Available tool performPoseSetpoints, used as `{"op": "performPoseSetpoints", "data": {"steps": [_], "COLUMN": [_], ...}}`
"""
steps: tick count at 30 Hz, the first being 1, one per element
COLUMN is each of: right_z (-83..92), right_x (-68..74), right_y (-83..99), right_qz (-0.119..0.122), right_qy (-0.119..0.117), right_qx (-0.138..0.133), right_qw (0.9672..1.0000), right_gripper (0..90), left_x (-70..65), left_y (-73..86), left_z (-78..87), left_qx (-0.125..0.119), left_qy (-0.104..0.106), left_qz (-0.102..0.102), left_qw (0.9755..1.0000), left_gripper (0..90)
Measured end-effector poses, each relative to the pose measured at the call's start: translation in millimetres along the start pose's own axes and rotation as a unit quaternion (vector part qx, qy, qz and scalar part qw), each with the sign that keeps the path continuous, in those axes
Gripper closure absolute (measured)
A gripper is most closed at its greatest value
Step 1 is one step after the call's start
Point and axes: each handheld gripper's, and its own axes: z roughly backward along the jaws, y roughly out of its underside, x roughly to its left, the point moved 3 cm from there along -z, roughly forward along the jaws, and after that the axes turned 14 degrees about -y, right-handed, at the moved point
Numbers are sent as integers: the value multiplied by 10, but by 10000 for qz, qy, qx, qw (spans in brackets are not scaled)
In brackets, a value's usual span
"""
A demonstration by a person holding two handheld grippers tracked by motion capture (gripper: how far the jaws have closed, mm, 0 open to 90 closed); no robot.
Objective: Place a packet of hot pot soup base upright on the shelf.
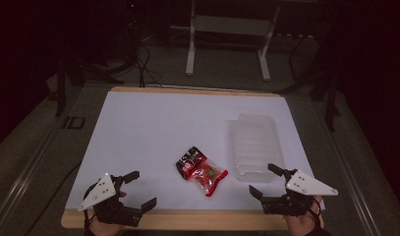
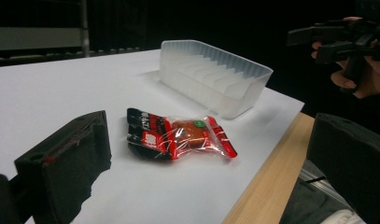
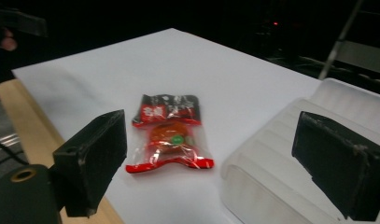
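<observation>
A red and black snack packet (image 1: pixel 201 169) with a clear window lies flat on the white sheet (image 1: pixel 153 128), near the front middle. It also lies ahead of the jaws in the left gripper view (image 2: pixel 176 134) and the right gripper view (image 3: pixel 170 135). A translucent plastic tray (image 1: pixel 255 145) stands to its right, empty as far as I can see. My left gripper (image 1: pixel 143 189) is held at the front left corner, open, with nothing between its jaws. At the front right, just in front of the tray, my right gripper (image 1: pixel 265 181) is also open and holds nothing.
The sheet covers a wooden tabletop (image 1: pixel 187 219) whose front edge shows below it. Behind the table stand white metal frame legs (image 1: pixel 190 49) and loose cables (image 1: pixel 146 64) on a dark floor. Much of the sheet's far half is bare.
</observation>
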Motion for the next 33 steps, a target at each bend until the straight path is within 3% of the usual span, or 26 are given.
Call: {"op": "performPoseSetpoints", "data": {"steps": [4, 5, 6, 11, 13, 14, 15, 17, 20, 28, 32, 33], "right_z": [-19, -33, -37, -48, -45, -44, -42, -39, -50, -78, -87, -93], "right_x": [17, 21, 22, 30, 39, 46, 49, 64, 71, 81, 80, 79], "right_y": [-11, -11, -11, -19, -22, -26, -30, -40, -37, -25, -19, -14], "right_qz": [-63, -127, -134, -162, -157, -155, -124, -98, -100, -77, -99, -107], "right_qy": [62, 32, 37, -24, -36, -42, -29, -23, -20, -63, -85, -87], "right_qx": [-73, -43, -61, -89, -106, -109, -114, -122, -88, -27, 11, 27], "right_qw": [9999, 9999, 9999, 9998, 9998, 9998, 9999, 9999, 9999, 9999, 9999, 9999], "right_gripper": [103, 103, 103, 103, 103, 103, 103, 103, 103, 103, 103, 103], "left_x": [-41, -45, -45, 10, 36, 50, 74, 133, 175, 200, 207, 210], "left_y": [-8, -13, -13, -47, -81, -92, -102, -104, -92, -87, -81, -78], "left_z": [3, 3, 3, 13, 5, -6, -31, -74, -151, -427, -581, -605], "left_qx": [-33, -83, -83, -168, 34, 164, 378, 571, 705, 656, 746, 757], "left_qy": [-22, -209, -209, -632, -750, -877, -1093, -1171, -1286, -975, -769, -799], "left_qz": [-134, -204, -204, -148, -20, 6, 46, 247, 235, 425, 380, 379], "left_qw": [9999, 9995, 9995, 9978, 9972, 9960, 9933, 9912, 9889, 9922, 9935, 9932], "left_gripper": [0, 0, 0, 0, 0, 0, 0, 0, 0, 5, 5, 5]}}
